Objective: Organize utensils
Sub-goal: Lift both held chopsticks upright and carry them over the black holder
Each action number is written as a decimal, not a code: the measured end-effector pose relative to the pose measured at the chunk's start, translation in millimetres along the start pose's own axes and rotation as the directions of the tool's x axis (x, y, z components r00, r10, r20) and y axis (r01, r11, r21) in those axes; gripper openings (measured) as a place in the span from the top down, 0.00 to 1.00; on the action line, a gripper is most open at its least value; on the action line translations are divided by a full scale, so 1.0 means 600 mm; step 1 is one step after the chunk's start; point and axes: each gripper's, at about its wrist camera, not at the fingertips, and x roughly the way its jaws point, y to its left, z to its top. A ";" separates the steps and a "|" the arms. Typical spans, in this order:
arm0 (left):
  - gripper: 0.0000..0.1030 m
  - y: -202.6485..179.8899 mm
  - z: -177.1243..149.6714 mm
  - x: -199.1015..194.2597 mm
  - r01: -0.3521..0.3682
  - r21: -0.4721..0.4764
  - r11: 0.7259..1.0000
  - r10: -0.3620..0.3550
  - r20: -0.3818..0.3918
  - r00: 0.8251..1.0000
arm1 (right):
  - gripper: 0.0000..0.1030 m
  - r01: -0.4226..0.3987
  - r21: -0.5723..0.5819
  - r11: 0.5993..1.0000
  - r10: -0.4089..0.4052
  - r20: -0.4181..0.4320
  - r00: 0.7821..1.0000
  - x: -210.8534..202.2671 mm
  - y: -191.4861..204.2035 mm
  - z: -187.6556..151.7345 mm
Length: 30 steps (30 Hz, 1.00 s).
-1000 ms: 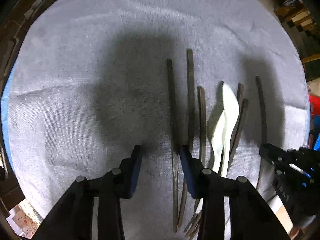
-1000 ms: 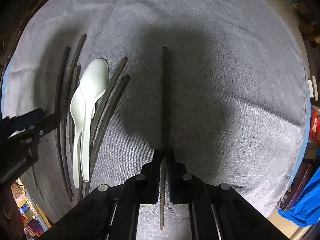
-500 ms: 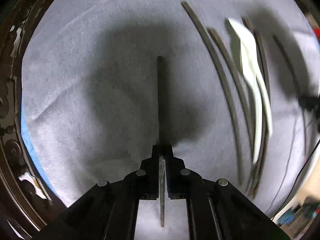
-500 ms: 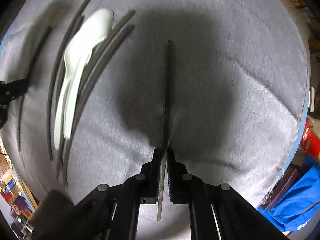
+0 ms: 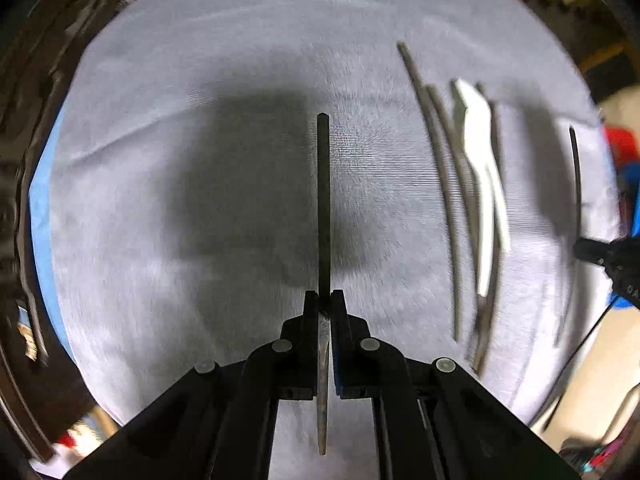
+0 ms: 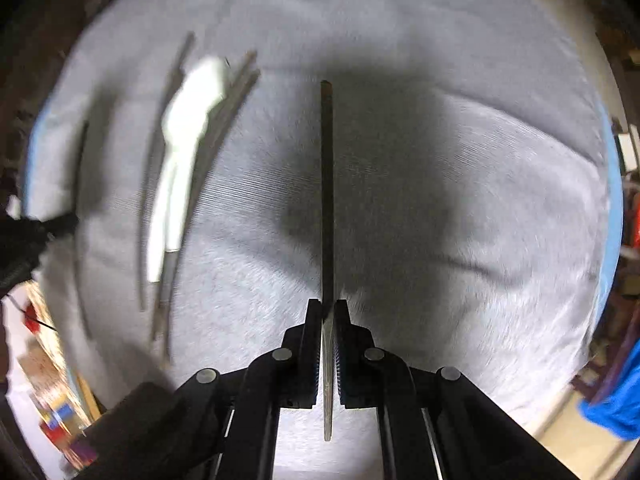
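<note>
No readable brand or label is being shown; a few pale letters on the black body at the right edge of the left wrist view are being blurred beyond reading.

A grey cloth [image 5: 160, 200] is being spread over a round table, with a blue layer [image 5: 40, 200] being exposed at its rim. Cluttered, dim surroundings are being smeared by motion around the edges.

One dark knife [image 5: 324, 200] is being pinched edge-on by the left gripper [image 5: 324, 308], its jaws pressed together on the blade. A second dark knife [image 6: 327, 200] is being clamped the same way by the right gripper [image 6: 327, 316]. Both knives are being held clear above the cloth.

The remaining utensils [image 5: 460, 200] are being left lying in a row on the cloth, with white plastic spoons [image 5: 480, 152] among them; their ends are being blurred, so forks cannot be told from knives.
</note>
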 end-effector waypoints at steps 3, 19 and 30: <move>0.95 0.026 -0.040 -0.071 0.036 -0.037 0.999 -0.032 0.108 0.994 | 0.94 -0.088 0.042 0.995 0.081 0.134 0.988 -0.040 -0.015 -0.053; 0.95 0.009 -0.270 -0.230 0.341 -0.077 0.937 -0.213 0.646 0.733 | 0.94 -0.365 -0.039 0.930 0.299 0.656 0.693 -0.287 0.043 -0.299; 0.95 -0.065 -0.338 -0.158 0.287 -0.036 0.957 -0.147 0.795 0.589 | 0.93 -0.330 -0.152 0.932 0.319 0.775 0.545 -0.288 0.156 -0.379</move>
